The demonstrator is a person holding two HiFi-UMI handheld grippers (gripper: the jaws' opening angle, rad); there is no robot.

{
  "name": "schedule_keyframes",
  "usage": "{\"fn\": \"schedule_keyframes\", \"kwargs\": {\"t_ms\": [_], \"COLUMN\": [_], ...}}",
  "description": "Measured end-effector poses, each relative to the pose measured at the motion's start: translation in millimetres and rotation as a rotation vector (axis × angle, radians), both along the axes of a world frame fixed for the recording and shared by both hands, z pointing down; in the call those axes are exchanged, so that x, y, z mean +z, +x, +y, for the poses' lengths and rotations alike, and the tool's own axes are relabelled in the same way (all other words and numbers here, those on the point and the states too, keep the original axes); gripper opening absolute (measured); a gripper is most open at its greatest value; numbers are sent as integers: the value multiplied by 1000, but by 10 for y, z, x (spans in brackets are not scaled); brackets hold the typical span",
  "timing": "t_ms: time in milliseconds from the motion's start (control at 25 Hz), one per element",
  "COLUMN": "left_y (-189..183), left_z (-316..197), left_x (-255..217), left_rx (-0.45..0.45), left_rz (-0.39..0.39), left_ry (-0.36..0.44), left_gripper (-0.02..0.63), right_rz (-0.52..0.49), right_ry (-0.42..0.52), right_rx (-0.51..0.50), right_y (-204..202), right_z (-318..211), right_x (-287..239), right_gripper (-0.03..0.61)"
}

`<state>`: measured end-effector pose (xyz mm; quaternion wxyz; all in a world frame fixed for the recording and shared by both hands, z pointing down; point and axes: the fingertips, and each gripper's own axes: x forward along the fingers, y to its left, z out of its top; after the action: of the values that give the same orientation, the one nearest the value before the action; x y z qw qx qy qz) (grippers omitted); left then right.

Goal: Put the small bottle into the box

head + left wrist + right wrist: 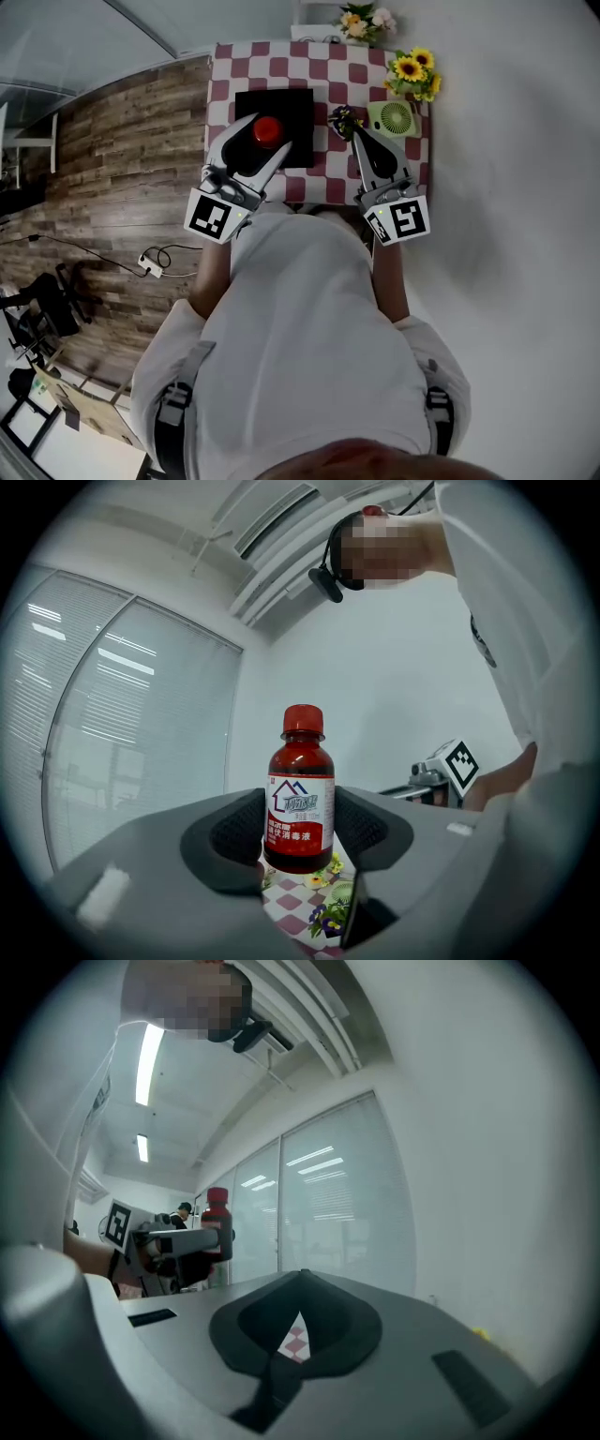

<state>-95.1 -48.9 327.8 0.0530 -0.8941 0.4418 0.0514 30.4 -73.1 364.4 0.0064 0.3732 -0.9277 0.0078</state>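
A small dark-red bottle [300, 799] with a red cap and a white-and-red label stands upright between the pads of my left gripper [300, 834], which is shut on its lower body. In the head view the bottle's cap [267, 130] shows over the black box [292, 101] on the checkered table, with the left gripper [263, 142] reaching above the box. My right gripper [357, 132] hovers to the right of the box over the table, its jaws [298, 1321] together with nothing between them. From the right gripper view the held bottle [217, 1223] appears off to the left.
The red-and-white checkered table [281, 58] also carries a small green fan [395, 118], sunflowers [413, 71], a small purple flower pot [341, 119] and a bouquet [363, 21] at the far edge. A cable and plug [150, 263] lie on the wooden floor at the left.
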Motion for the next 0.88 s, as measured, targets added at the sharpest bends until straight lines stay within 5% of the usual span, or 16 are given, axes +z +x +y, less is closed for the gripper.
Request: {"fn": "schedule_keyframes", "kwargs": {"t_ms": [240, 880], "left_y": [-46, -227], "left_z": [3, 88], "left_x": [30, 218], "left_rx": [-22, -70], "left_rz": [-2, -48], "left_ry": [10, -32], "left_gripper": [222, 222], "right_rz": [6, 1], "right_ry": [-89, -17], "right_rx": [84, 48], "right_y": [358, 182], "right_z": [137, 152], "right_x": [359, 37], "right_gripper": [2, 2]}}
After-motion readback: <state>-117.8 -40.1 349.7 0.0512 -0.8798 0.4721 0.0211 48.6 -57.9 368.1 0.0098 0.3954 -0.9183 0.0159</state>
